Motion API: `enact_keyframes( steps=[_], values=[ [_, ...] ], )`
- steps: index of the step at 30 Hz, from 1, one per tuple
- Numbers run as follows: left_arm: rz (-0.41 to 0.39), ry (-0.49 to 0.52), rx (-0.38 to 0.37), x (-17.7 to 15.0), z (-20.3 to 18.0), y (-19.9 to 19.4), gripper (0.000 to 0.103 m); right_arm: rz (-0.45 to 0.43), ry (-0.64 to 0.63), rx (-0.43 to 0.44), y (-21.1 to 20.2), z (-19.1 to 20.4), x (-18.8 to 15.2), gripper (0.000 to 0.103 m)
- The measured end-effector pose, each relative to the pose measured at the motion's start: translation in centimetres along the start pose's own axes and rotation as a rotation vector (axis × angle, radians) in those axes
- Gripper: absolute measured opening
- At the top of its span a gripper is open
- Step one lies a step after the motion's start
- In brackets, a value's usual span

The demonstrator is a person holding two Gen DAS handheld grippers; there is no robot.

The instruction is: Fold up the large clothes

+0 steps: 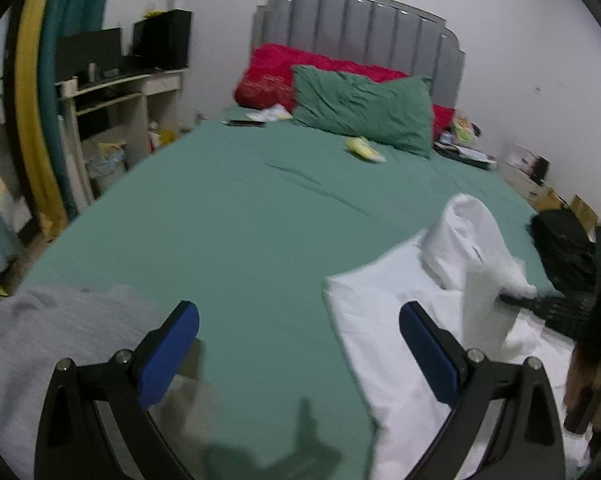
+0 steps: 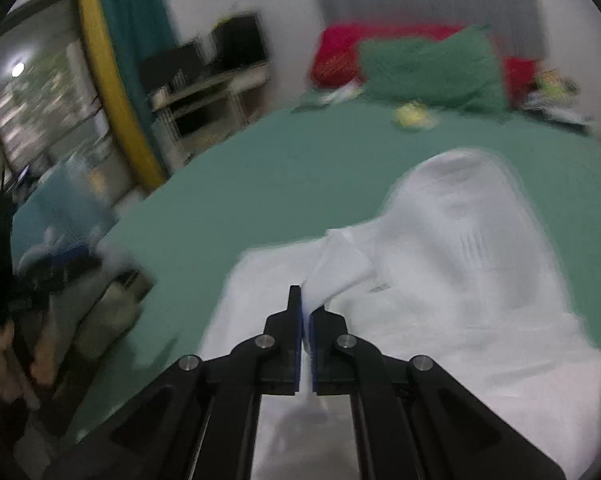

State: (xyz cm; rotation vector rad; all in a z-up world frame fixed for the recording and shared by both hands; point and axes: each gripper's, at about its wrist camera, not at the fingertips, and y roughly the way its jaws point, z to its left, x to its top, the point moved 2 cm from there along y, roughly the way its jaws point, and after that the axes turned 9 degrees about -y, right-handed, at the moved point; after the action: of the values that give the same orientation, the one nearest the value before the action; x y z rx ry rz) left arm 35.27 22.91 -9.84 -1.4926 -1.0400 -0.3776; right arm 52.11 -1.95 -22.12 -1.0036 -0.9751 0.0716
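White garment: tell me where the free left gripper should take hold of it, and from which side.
Grip the white garment at its near-left edge, which lies flat on the green sheet. Come in low from the left gripper's side, jaws open. The right gripper already pinches a raised fold, so that edge is probably the free hold.

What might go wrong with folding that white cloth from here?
The right gripper pinches only a thin edge of the white cloth, so it may slip free. The left gripper is open and holds nothing, so the lifted part could sag unevenly. The grey garment lies nearby and might get caught.
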Motion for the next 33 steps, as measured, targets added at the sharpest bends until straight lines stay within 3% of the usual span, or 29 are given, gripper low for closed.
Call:
enact_keyframes(
  steps=[1, 3, 5, 7, 9, 12, 14, 20, 23, 25, 26, 27, 31, 33],
  values=[
    [-0.002, -0.015, 0.013, 0.6, 0.9, -0.1, 0.1, 0.075, 0.014, 0.04, 2.0, 0.9, -0.7, 0.011],
    [0.005, -0.062, 0.024, 1.6, 2.9, 0.0, 0.1, 0.191, 0.044, 0.098, 4.8, 2.3, -2.4, 0.052],
    [0.015, -0.11, 0.019, 2.4, 4.6, -0.1, 0.1, 0.224, 0.021, 0.116, 5.6, 3.6, -3.0, 0.055],
    [0.016, -0.151, 0.015, 3.0, 6.2, -0.5, 0.1, 0.167, -0.018, 0.067, 5.0, 4.1, -1.4, 0.06],
    [0.009, -0.18, 0.013, 3.4, 7.5, -0.9, 0.1, 0.103, 0.008, 0.028, 5.0, 3.2, 1.1, 0.075],
    [0.002, -0.221, 0.004, 3.9, 9.2, -1.4, 0.1, 0.057, 0.081, -0.04, 6.3, 0.1, 5.5, 0.082],
    [0.005, -0.243, 0.003, 4.0, 10.2, -1.5, 0.1, 0.072, 0.121, -0.112, 9.0, -2.0, 7.4, 0.082],
    [0.032, -0.32, 0.023, 4.2, 13.1, -0.5, 0.1, 0.187, 0.167, -0.246, 15.6, -5.1, 8.4, 0.082],
    [0.046, -0.347, 0.021, 4.2, 14.0, 0.0, 0.1, 0.233, 0.172, -0.188, 18.1, -5.5, 7.4, 0.083],
    [0.06, -0.359, 0.019, 4.1, 14.4, 0.4, 0.1, 0.201, 0.048, -0.241, 18.4, -4.2, 7.5, 0.062],
    [0.064, -0.363, 0.014, 4.2, 14.4, 0.6, 0.1, 0.198, 0.008, -0.24, 18.6, -3.5, 7.8, 0.031],
    [0.071, -0.363, 0.015, 4.1, 14.4, 0.7, 0.1, 0.204, 0.016, -0.182, 18.9, -3.0, 8.0, 0.002],
    [0.066, -0.357, 0.01, 4.0, 14.5, 0.5, 0.1, 0.237, -0.053, -0.051, 19.8, 0.8, 9.1, 0.0],
    [0.062, -0.375, 0.01, 3.8, 14.8, 0.3, 0.1, 0.2, -0.115, -0.028, 18.5, 3.4, 10.3, 0.0]
  ],
)
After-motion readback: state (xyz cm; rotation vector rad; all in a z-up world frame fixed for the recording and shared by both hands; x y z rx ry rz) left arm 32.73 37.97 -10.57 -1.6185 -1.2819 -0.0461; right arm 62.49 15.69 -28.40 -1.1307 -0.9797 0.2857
